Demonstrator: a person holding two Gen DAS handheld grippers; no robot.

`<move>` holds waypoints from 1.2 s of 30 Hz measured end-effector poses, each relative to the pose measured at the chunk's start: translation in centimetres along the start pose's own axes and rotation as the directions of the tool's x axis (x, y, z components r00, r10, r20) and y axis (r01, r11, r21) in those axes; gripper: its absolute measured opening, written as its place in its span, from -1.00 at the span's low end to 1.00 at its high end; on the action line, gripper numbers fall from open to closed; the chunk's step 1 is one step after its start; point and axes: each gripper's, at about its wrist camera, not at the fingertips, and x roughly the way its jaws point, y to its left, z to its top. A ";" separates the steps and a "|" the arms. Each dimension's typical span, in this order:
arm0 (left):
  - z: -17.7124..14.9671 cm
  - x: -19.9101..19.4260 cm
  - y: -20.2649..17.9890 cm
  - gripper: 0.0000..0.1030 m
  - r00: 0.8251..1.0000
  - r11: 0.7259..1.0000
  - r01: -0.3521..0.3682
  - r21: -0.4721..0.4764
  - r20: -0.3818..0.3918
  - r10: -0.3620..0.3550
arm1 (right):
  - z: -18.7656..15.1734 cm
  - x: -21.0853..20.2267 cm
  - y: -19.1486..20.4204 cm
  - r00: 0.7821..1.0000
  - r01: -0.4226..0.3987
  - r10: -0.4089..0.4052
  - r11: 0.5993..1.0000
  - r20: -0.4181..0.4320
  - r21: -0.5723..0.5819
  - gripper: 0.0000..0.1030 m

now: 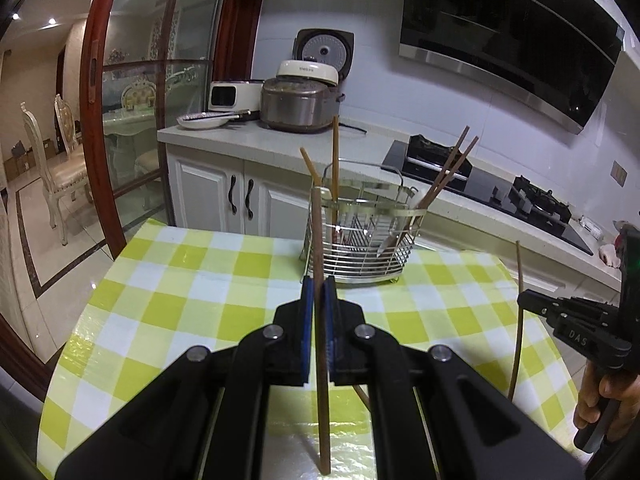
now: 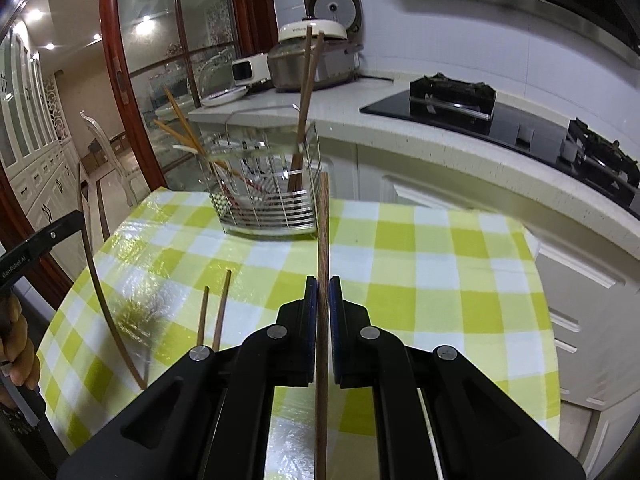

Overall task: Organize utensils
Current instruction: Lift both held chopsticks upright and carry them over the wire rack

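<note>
My left gripper (image 1: 319,285) is shut on a dark brown chopstick (image 1: 317,240) that stands nearly upright above the checked tablecloth (image 1: 192,280). Behind it stands a wire utensil basket (image 1: 360,240) with two light chopsticks (image 1: 335,160) at its left and a dark pair (image 1: 452,168) leaning right. My right gripper (image 2: 323,280) is shut on another brown chopstick (image 2: 323,232), also upright, in front of the basket (image 2: 268,204). Two loose chopsticks (image 2: 216,312) lie on the cloth left of it. Each gripper shows in the other's view, the right gripper (image 1: 526,300) and the left gripper (image 2: 76,220).
The round table's edge (image 2: 548,320) drops off towards white cabinets. Behind runs a counter (image 1: 240,140) with rice cookers (image 1: 300,104), a plate and a black gas stove (image 2: 452,96). A glass door with a red frame (image 1: 92,112) stands at the left.
</note>
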 end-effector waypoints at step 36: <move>5.5 -0.6 -2.4 -0.90 0.994 0.993 0.103 0.057 0.039 -0.105 | 7.8 -2.8 3.0 0.993 -0.065 0.070 0.996 0.094 -0.062 -0.87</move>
